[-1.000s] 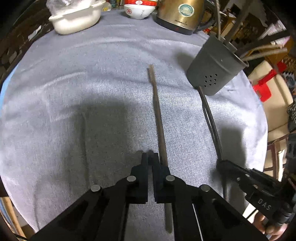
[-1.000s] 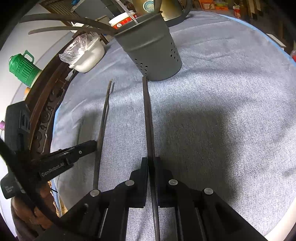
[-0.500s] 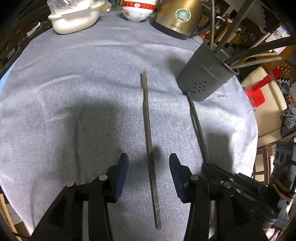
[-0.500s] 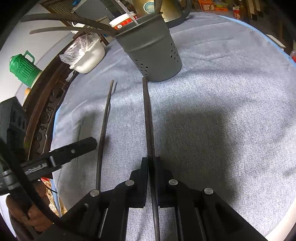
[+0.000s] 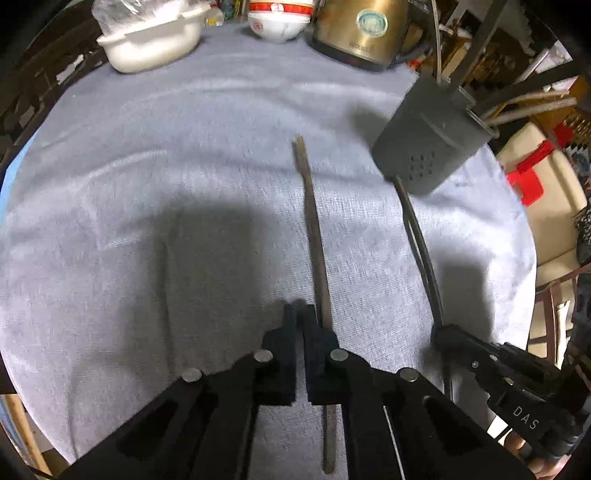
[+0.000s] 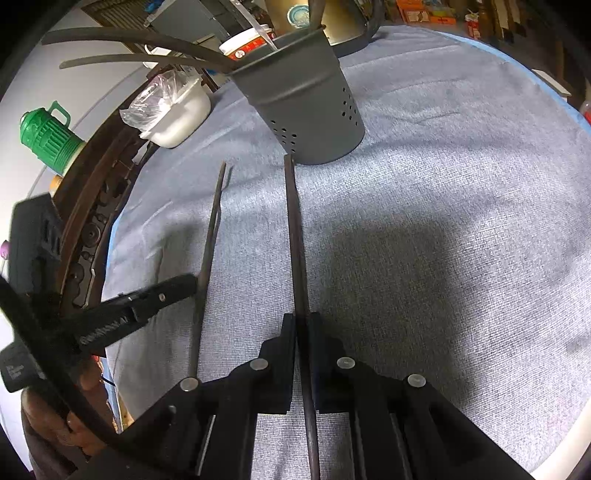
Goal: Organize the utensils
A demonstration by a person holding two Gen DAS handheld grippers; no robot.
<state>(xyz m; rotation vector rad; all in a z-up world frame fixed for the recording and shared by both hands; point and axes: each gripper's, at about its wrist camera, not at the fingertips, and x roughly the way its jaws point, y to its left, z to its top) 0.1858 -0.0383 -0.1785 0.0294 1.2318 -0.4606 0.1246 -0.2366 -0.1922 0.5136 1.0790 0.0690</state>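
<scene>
Half a second before, the left tongs (image 5: 299, 310) stood wide open with the loose chopstick (image 5: 314, 229) between the fingers; now their jaws have just closed again, and they are clenched on nothing, as they were one second ago. The loose chopstick is not between them: it lies flat on the worktop (image 5: 147, 184), which a grey cloth covers, and it passes just beside the right finger and then under it. Its far end points toward the back of the worktop. The right tongs (image 6: 301, 319) have not changed and have not moved: they stay clenched on the dark chopstick (image 6: 293, 229), whose far tip reaches the foot of the grey utensil holder (image 6: 306, 110). The holder stands upright on the cloth, with small holes low in its wall. Counted, there are two tongs, one holder and one loose chopstick. In the right tongs I count one stick from the right wrist view, but from the left wrist view it looks perhaps like two thin sticks together, so I cannot be sure. From the holder four long things stand out: two dark curved handles to the left, one pale thin thing, and one dark piece at the top. At the back edge stand one white dish (image 5: 147, 48) with clear plastic in it, one red and white bowl (image 5: 275, 26) and one golden kettle (image 5: 354, 37). One green jug (image 6: 48, 136) is off the worktop, to the left.
</scene>
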